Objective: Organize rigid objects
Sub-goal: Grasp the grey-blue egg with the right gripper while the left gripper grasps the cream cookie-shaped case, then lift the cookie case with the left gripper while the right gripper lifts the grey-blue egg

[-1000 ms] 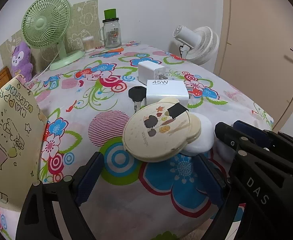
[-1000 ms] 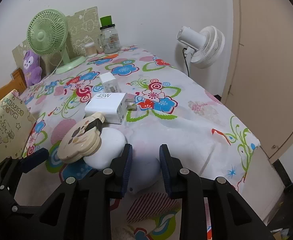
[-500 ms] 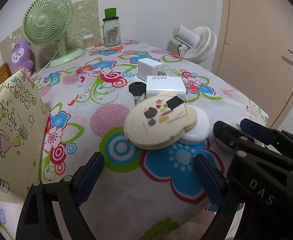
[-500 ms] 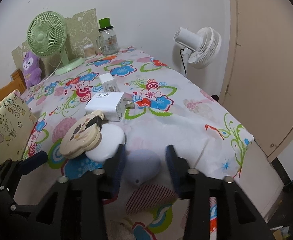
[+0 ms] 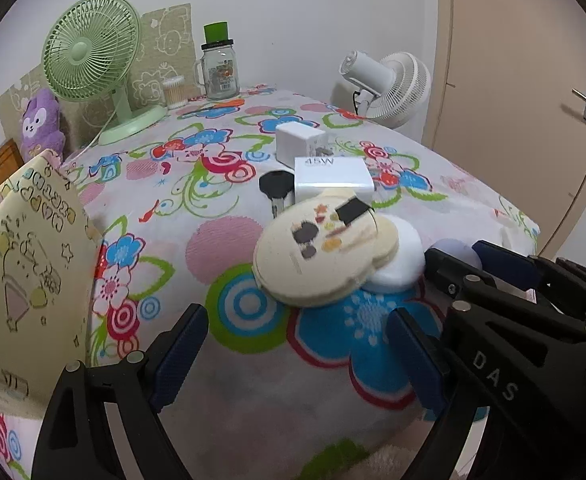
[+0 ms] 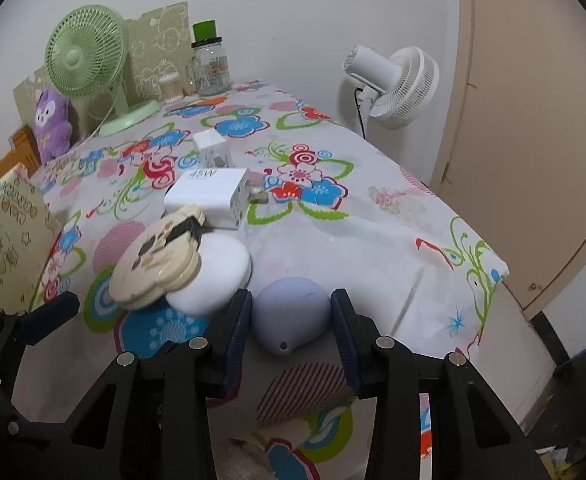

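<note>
Opened wide from nearly shut a second ago, then lately closing again: right gripper (image 6: 291,298), jaws now narrowed around the lilac blob (image 6: 291,316). Blob sits between the pads, a sliver of gap showing on each side, so not gripped as far as can be seen. Same spot on the cloth (image 6: 373,248) as before. Left gripper (image 5: 297,314) unchanged: gaping wide, nothing between the fingers, hanging over the blue flower print.

Blob lies low in the right wrist view, on the table's near part, with its small hole facing the camera. Just left of it, close to touching the left finger: white disc (image 6: 221,272). Overlapping the disc and tilted up on it: cream compact (image 6: 157,260). Behind those, the 45W charger (image 6: 209,196), with the small charger (image 6: 213,150) farther back. Key (image 5: 275,188) just left of the 45W charger, seen only from the left wrist.

Bare cloth to the right of the blob and beyond it, up to the table edge (image 6: 497,272), where the cloth drops off towards the door (image 6: 533,120). Crowded on the left side: disc, compact, left gripper, then the yellow bag (image 5: 25,272). Green fan (image 6: 85,52) well apart at the far end.
</note>
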Demonstrator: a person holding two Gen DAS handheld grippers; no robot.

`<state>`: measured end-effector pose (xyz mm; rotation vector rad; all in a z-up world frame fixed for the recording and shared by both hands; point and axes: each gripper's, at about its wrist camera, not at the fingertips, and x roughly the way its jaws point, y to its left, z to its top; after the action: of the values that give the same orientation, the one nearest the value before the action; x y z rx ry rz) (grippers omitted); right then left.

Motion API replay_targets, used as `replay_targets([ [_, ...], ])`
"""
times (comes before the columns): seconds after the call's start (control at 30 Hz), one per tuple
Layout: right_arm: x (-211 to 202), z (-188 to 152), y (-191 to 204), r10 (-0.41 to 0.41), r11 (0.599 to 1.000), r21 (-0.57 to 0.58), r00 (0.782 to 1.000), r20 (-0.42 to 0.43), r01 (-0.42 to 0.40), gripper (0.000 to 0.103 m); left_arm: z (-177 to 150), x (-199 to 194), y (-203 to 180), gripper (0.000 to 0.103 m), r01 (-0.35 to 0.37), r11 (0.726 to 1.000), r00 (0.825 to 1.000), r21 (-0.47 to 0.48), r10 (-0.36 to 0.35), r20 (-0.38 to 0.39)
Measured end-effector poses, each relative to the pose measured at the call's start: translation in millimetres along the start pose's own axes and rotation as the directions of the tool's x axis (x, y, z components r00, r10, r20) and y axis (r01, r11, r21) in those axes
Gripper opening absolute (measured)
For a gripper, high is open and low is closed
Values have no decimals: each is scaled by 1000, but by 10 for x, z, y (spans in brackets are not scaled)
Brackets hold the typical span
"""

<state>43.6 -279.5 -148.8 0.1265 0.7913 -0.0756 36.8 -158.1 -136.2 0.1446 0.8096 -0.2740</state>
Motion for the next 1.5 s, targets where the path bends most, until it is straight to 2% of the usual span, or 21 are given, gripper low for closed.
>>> replay_targets([
  [0.2, 31, 116, -52, -5, 1000, 29, 1000, 9, 5, 43, 132, 114, 91, 92, 20, 999, 1000, -29, -20, -18],
  [0.47, 65, 203, -130, -32, 998, 49, 999, 3, 32, 43, 252, 259, 26, 93, 78, 997, 996, -2, -78, -44],
  [0.77, 115, 253, -227, -57, 995, 82, 998, -7, 58, 43, 349, 377, -50, 100, 111, 993, 992, 33, -109, -66],
  [0.83, 121, 258, -225, -63, 995, 75, 998, -7, 63, 43, 348, 382, -75, 98, 95, 994, 993, 48, -91, -71],
  [0.9, 128, 255, -222, -67, 995, 74, 998, -8, 67, 43, 341, 341, -84, 85, 104, 993, 993, 53, -101, -59],
  [1.13, 100, 257, -213, -60, 995, 82, 998, -6, 60, 43, 330, 295, -62, 85, 94, 995, 993, 35, -92, -70],
  [1.5, -142, 296, 5, -27, 999, 48, 999, 33, 25, 43, 320, -14, 135, 85, 52, 999, 999, 1, -52, -15],
])
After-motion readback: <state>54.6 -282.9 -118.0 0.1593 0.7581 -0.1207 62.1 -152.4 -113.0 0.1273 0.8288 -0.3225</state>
